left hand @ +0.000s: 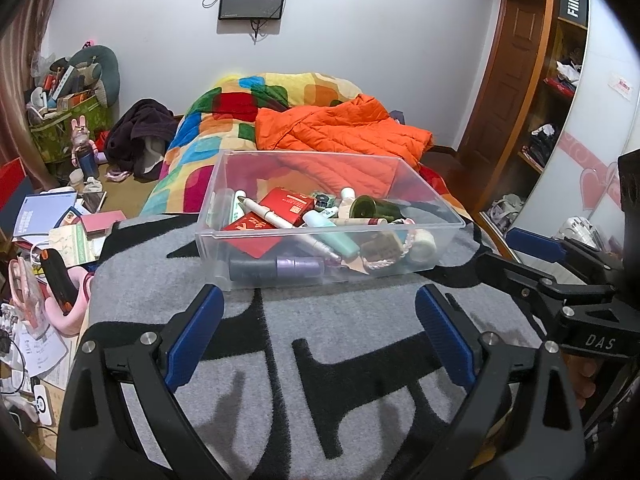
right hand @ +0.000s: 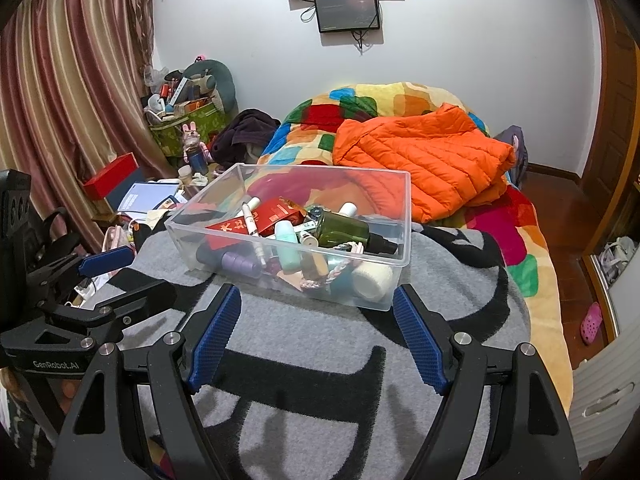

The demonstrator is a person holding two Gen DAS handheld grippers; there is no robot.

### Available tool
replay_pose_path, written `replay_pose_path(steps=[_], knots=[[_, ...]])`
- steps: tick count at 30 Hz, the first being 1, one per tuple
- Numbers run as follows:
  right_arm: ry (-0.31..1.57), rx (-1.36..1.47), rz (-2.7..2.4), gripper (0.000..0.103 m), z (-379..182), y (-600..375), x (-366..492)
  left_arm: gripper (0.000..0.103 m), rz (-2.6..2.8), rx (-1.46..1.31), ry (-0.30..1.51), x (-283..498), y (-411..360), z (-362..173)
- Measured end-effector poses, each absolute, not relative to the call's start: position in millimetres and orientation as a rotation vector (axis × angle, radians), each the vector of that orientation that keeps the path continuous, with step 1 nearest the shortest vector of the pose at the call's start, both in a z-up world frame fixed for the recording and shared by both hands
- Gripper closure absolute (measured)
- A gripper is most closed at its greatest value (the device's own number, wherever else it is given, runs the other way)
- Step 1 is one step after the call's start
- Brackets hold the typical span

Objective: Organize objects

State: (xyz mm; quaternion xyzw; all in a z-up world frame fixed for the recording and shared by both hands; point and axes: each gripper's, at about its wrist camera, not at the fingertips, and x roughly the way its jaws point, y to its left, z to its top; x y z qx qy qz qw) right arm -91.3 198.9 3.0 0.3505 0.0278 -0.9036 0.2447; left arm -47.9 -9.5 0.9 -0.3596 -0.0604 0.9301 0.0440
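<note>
1. Both grippers sit nearest the cams, low over the grey/black blanket. Left gripper and right gripper both have jaws spread wide, nothing between the blue pads. Side by side, aimed fwd at the bin's near wall, short of touching it. Each shows at the edge of the other's view, level w/ it.
2. Bed behind: multicolour quilt and orange puffer jacket, both beyond the bin, clear of it.
3. Clear plastic bin rests on the blanket between grippers and jacket. Open top, upright.
4. Task items are all inside the bin, jumbled: red packet, green bottle on its side, mint tube, purple cylinder, white pen, white roll, braided cord. Nothing loose on the blanket that I can see.
5. Stage call: fits either "all gathered, done" or "full bin, about to sort out". Can't tell which.
6. If a pick comes: go in from above, over the rim, not thru the wall. Take top-layer items, e.g. pen or green bottle. Clamp across the short axis. Round stuff will roll, so close slow. Bin is light and may slide; other gripper could steady the rim.
</note>
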Motion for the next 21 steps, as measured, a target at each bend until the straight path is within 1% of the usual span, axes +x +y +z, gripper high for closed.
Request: replay_pose_path(steps=[9, 21], knots=[[0.072, 0.968, -2.462, 0.027, 0.2, 196.7, -91.3, 0.005, 2.83, -1.124, -0.221, -48.7, -11.6, 0.2], [0.067, 0.987, -2.458, 0.027, -3.4, 197.3, -92.0, 0.005, 2.839, -1.114, -0.212, -48.2, -9.8, -0.3]])
